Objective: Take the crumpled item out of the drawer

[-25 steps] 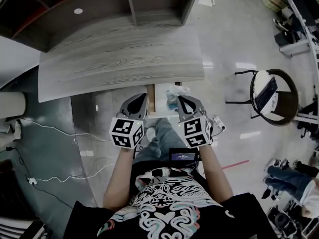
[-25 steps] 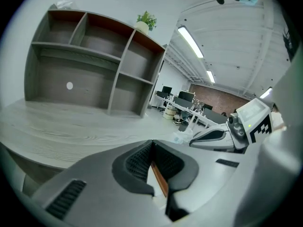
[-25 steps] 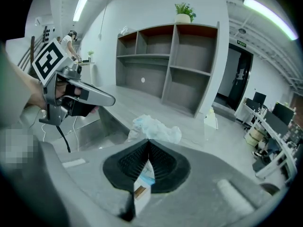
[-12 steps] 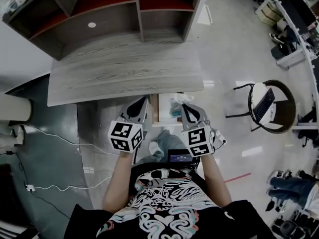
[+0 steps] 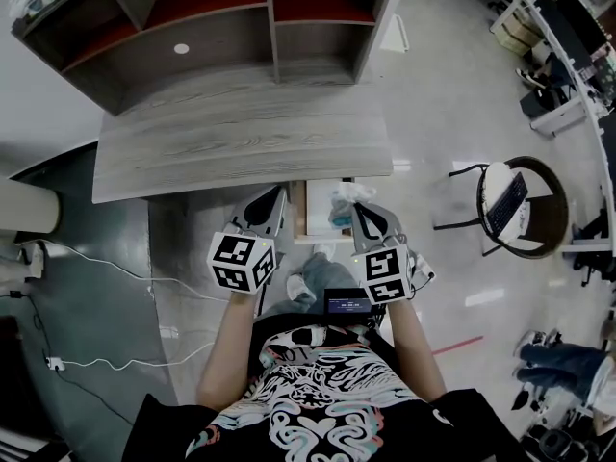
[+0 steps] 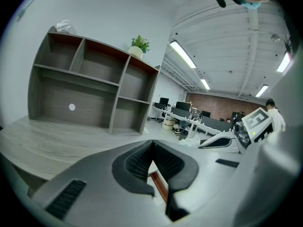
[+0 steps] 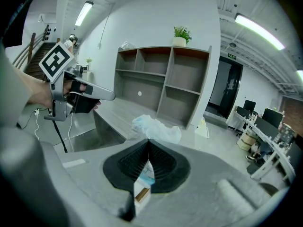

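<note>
The crumpled item (image 5: 345, 199) is a pale, bluish-white wad of thin plastic. My right gripper (image 5: 354, 205) is shut on it, just above the open drawer (image 5: 299, 212) under the desk's front edge. In the right gripper view the crumpled item (image 7: 156, 126) bulges out past the tips of my right gripper (image 7: 149, 141). My left gripper (image 5: 278, 193) is shut and empty beside the drawer's left side. From the left gripper view, my left gripper (image 6: 152, 144) has its jaws together, with the wad (image 6: 191, 140) and the right gripper (image 6: 222, 140) off to the right.
A grey wood-grain desk (image 5: 241, 133) carries an open shelf unit (image 5: 269, 17) at its back. White cables (image 5: 106, 258) trail on the floor at left. A round chair with a keyboard (image 5: 515, 195) stands to the right. The person's legs are below the drawer.
The head view has tilted up and shows more of the shelf unit. Both grippers stay shut near the drawer front, the right one still holding the wad.
</note>
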A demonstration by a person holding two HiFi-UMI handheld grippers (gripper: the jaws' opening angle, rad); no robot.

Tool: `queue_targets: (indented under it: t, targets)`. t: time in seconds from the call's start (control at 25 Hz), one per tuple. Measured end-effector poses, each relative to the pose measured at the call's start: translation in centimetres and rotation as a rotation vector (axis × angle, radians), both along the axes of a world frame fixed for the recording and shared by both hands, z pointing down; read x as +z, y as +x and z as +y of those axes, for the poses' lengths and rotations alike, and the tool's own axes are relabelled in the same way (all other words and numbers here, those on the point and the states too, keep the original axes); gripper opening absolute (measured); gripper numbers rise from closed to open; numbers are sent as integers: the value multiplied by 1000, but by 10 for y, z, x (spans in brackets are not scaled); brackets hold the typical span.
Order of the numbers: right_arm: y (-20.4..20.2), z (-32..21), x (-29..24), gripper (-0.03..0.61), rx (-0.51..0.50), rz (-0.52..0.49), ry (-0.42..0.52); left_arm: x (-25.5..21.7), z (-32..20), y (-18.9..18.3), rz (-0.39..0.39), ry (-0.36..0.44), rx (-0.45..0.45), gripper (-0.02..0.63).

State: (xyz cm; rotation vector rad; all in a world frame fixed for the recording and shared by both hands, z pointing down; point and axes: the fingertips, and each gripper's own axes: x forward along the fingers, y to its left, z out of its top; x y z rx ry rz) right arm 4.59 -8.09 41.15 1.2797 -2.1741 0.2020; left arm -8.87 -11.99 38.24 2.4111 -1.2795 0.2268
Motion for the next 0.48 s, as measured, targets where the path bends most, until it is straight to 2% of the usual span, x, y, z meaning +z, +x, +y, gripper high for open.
queue_targets:
  t: [0.48]
  targets:
    - [3, -2, 8, 8, -2, 9, -15, 9, -3, -3, -2, -17, -5, 5]
